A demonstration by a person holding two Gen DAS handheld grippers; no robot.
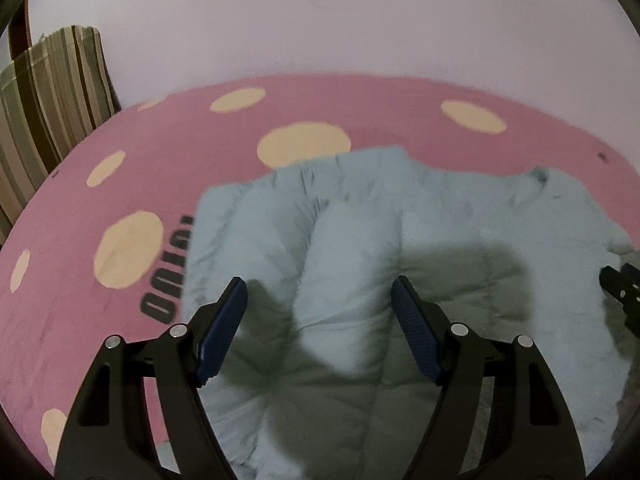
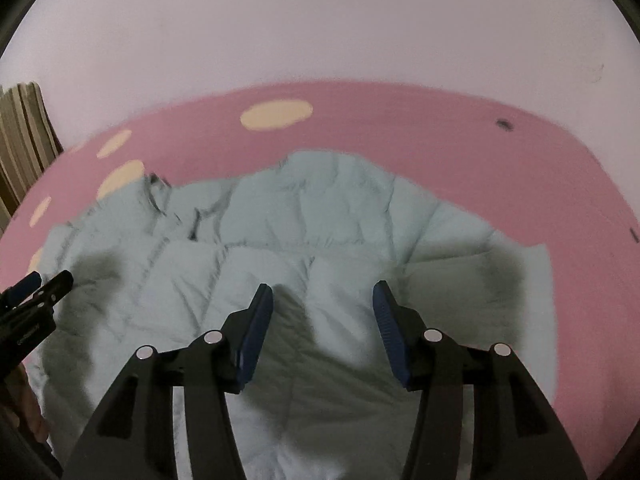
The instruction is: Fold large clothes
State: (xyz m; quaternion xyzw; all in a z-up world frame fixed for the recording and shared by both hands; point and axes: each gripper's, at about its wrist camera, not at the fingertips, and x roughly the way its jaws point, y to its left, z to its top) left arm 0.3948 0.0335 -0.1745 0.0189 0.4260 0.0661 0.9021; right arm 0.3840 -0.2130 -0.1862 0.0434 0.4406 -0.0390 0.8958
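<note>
A pale blue-green quilted puffer jacket (image 1: 360, 216) lies spread on a pink bed cover with cream dots (image 1: 180, 128). It also shows in the right wrist view (image 2: 280, 220). My left gripper (image 1: 318, 292) is open and empty, hovering just above the jacket's left part. My right gripper (image 2: 323, 296) is open and empty, hovering above the jacket's right part. Each gripper casts a dark shadow on the fabric. The right gripper's tip shows at the right edge of the left wrist view (image 1: 624, 292). The left gripper's tip shows at the left edge of the right wrist view (image 2: 32, 300).
A striped cushion (image 1: 52, 100) leans at the far left beside the bed. A plain pale wall (image 1: 360, 12) stands behind the bed. Black lettering (image 1: 168, 280) is printed on the cover left of the jacket.
</note>
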